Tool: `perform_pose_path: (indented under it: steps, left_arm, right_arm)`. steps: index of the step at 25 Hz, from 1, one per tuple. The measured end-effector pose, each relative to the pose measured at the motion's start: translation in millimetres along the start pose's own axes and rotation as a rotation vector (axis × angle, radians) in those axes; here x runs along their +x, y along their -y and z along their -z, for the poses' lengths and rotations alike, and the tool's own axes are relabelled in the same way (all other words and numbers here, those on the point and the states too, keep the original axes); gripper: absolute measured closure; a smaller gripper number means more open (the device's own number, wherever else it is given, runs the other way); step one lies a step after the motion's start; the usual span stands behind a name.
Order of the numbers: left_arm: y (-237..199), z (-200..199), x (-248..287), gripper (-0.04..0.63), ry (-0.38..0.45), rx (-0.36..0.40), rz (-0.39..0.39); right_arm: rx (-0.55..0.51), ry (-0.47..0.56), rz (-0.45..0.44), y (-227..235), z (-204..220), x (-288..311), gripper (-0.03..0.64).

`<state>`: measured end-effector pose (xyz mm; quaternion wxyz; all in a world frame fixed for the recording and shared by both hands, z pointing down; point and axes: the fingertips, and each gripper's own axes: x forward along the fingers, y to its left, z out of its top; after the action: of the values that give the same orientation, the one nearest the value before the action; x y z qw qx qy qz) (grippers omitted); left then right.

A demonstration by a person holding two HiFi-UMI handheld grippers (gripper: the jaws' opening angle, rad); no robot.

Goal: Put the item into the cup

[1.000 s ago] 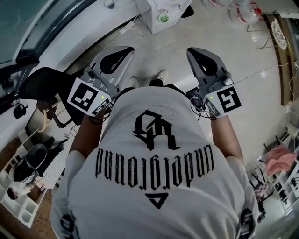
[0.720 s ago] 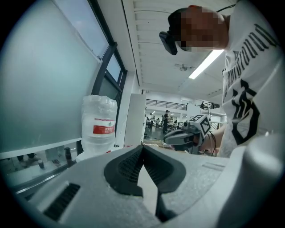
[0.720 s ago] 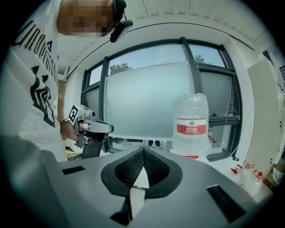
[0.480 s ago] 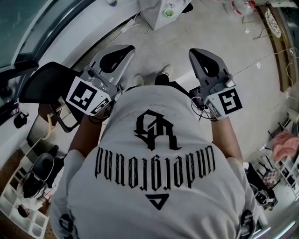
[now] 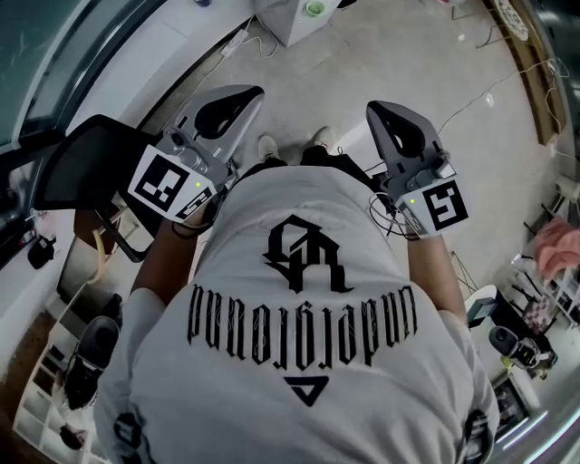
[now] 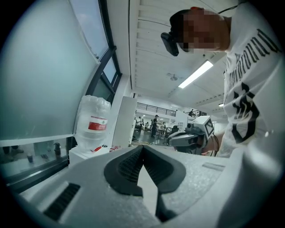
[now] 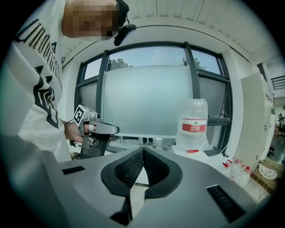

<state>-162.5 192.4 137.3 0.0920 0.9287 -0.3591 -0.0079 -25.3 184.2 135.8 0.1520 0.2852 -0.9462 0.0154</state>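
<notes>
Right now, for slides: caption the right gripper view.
Right gripper, jaws shut and empty, faces a water jug.

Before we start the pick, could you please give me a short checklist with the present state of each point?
1. Left gripper empty: ok, jaws together on nothing.
2. Right gripper empty: ok, jaws together on nothing.
3. Jaws opened for a pick: not ok, both are shut.
4. Item to pick up in view: not ok, none shows in any view.
5. Cup found: cannot tell; the small green round thing on the white stand is too small to name.
6. Grippers apart from each other: ok, one at each side of the body.
</notes>
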Motion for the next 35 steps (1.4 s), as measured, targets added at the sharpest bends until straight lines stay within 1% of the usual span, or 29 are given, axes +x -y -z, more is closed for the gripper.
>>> perform_pose_path:
  steps: [4, 9, 18, 25, 30, 35]
  left_arm:
    - [21, -1, 3, 0.581, 0.000, 0.013, 0.002]
    - [48, -2, 19, 0.581, 0.000, 0.018, -0.010]
    - [130, 14, 61, 0.581, -0.021, 0.029, -0.037]
    - [181, 21, 85, 0.581, -0.025, 0.034, -0.075]
    - [209, 21, 100, 0.581, -0.015, 0.040, -0.087]
    - [227, 24, 106, 0.581, -0.022, 0.041, -0.081]
  right_arm:
    - [-0.008, 0.021, -0.002, -2, 0, -16, 0.603]
    - [-0.015, 0.047, -0.026, 7, 5, -39, 0.603]
    - [-0.023, 0.067, -0.083, 21, 34, -115, 0.603]
    - [-0.030, 0.066, -0.111, 31, 56, -171, 0.603]
    - [-0.024, 0.071, -0.127, 37, 66, -198, 0.603]
    - [-0.023, 0.082, -0.126, 41, 67, -215, 0.603]
